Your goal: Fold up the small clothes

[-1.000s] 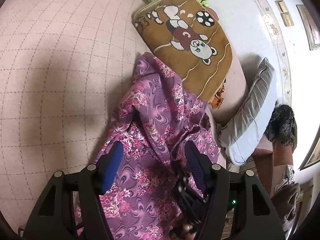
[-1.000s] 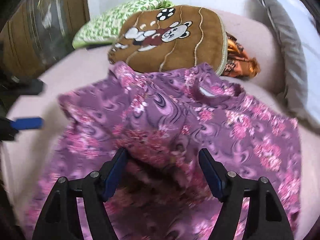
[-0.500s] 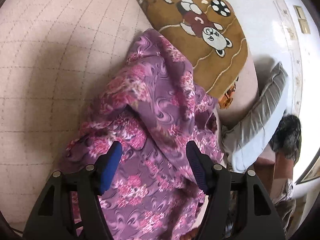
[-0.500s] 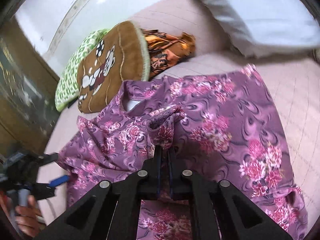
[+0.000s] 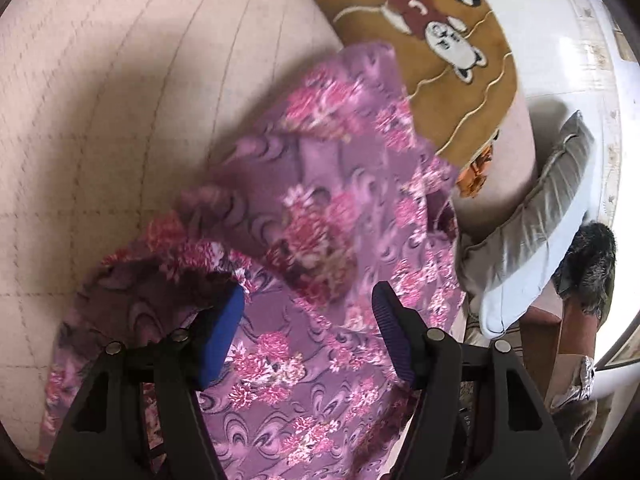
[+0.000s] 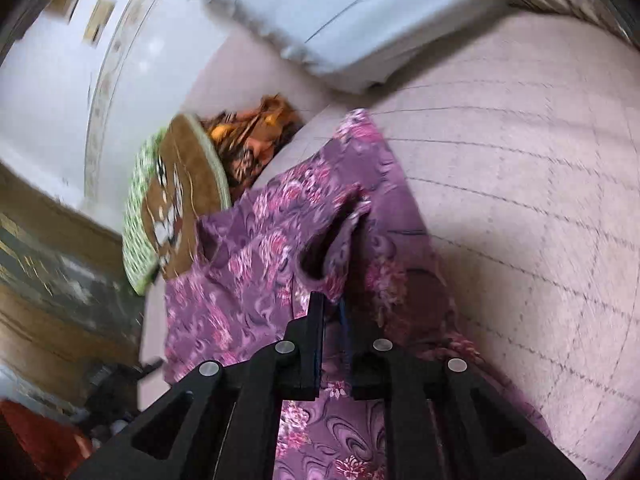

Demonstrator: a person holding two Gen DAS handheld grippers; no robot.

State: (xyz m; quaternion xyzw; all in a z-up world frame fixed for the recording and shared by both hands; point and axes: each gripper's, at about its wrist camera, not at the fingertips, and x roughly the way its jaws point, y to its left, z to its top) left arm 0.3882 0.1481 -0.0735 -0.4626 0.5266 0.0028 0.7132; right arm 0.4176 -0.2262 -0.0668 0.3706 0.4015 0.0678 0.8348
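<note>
From the left wrist view, the left tongs (image 5: pixel 306 312) stand wide apart with nothing between them, hovering just over the purple floral garment (image 5: pixel 320 240). A second ago the cloth lay lower and flatter here; now its middle has risen into a blurred hump, so the fold looks under way. The garment is thin, slippery-looking fabric with pink blossoms and dark swirls, spread on the pink quilted bed cover (image 5: pixel 120 100), its far edge touching the brown cartoon cushion (image 5: pixel 420 52). A grey pillow (image 5: pixel 532 232) lies beside it.

From the right wrist view, the right tongs (image 6: pixel 330 308) are pinched tight on a raised fold of the garment (image 6: pixel 280 240). A second ago they were spread open above it; since then they have closed and swung the cloth over towards the bare bed cover (image 6: pixel 520 200). The lifted flap curls into a soft pocket. An orange patterned cloth (image 6: pixel 256 132) sits crumpled behind the cushion (image 6: pixel 176 204).
</note>
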